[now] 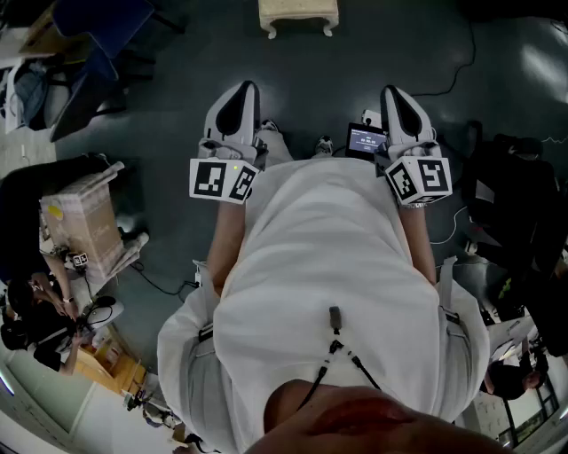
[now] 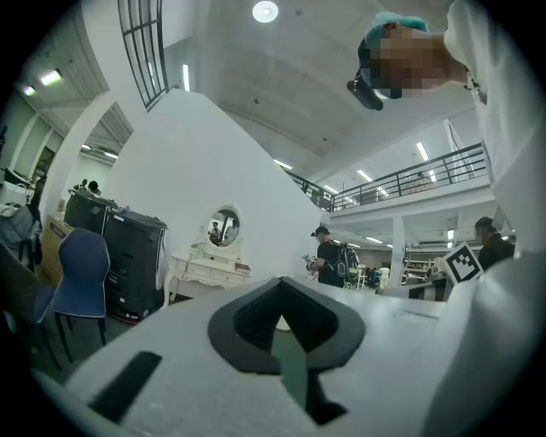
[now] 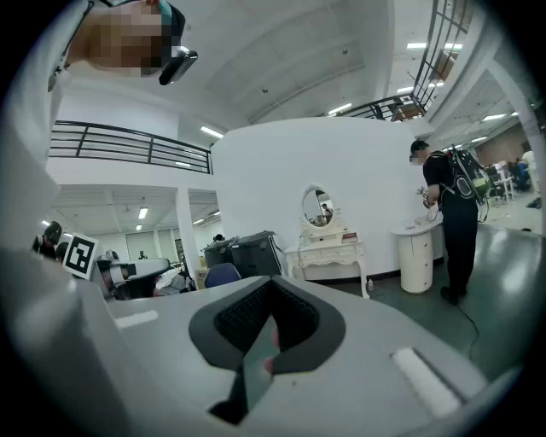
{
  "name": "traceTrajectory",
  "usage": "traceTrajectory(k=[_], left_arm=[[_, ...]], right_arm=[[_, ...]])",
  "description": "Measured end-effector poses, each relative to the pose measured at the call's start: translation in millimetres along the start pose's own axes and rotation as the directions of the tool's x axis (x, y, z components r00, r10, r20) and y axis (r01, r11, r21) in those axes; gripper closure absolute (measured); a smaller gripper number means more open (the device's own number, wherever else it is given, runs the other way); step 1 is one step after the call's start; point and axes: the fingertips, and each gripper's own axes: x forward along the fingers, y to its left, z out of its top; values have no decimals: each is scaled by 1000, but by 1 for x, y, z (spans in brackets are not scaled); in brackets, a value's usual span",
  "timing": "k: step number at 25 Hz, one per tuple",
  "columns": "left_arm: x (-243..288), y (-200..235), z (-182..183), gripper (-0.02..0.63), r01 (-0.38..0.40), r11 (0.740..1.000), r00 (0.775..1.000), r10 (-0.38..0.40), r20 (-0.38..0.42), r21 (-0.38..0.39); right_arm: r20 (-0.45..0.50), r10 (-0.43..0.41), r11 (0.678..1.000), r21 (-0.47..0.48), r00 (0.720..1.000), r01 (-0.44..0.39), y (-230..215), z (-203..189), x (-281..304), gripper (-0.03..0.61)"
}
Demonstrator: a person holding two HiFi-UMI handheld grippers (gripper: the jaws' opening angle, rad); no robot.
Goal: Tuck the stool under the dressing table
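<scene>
A cream stool (image 1: 298, 14) with curved legs stands on the dark floor at the top edge of the head view, ahead of both grippers. The white dressing table (image 2: 210, 265) with an oval mirror stands far off against a white wall; the right gripper view also shows the dressing table (image 3: 328, 250). My left gripper (image 1: 240, 92) and right gripper (image 1: 396, 96) are held side by side in front of my body, pointing forward, well short of the stool. Both are shut with nothing between the jaws, as the left gripper (image 2: 282, 317) and right gripper (image 3: 268, 319) show in their own views.
A cardboard box on a cart (image 1: 82, 222) and a blue chair (image 1: 90, 43) stand at the left. Black bags (image 1: 515, 199) and cables lie at the right. A person with a backpack (image 3: 452, 213) stands by a round white cabinet (image 3: 416, 256) next to the dressing table.
</scene>
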Motion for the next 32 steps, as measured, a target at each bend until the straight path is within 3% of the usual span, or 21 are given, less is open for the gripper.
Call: traceTrajectory(k=[5,9,12,18,23,28,32], left_arm=[[-4,-22,-12,607,5,1000,999,-5,-33,-1],[-5,-16,-3,607,31,999,999,-31,-23,6],[-9,-3,1,607,60,998,998,-60,-11,-12],[-32,35,2,607,112,993,994,-112,-16,-23],[-64,70,-3,607,115,992,993,-117,-35,-56],[-75,102,-2,607,102,991,994,-105,-26,-91],[-52,110,-8,607,99,989,994,-104,-34,-107]], right_arm=[[-35,-15,999,41,999,16,-19,-14,-21,571],[-16,-38,999,38,999,38,-10,-8,-18,571],[-5,-56,998,28,998,56,4,-5,-12,571],[-1,-95,991,94,996,94,45,-14,3,571],[-7,-143,988,60,990,143,81,-26,11,571],[17,-208,977,53,978,207,85,-17,12,571],[5,-227,973,37,974,226,65,-15,17,571]])
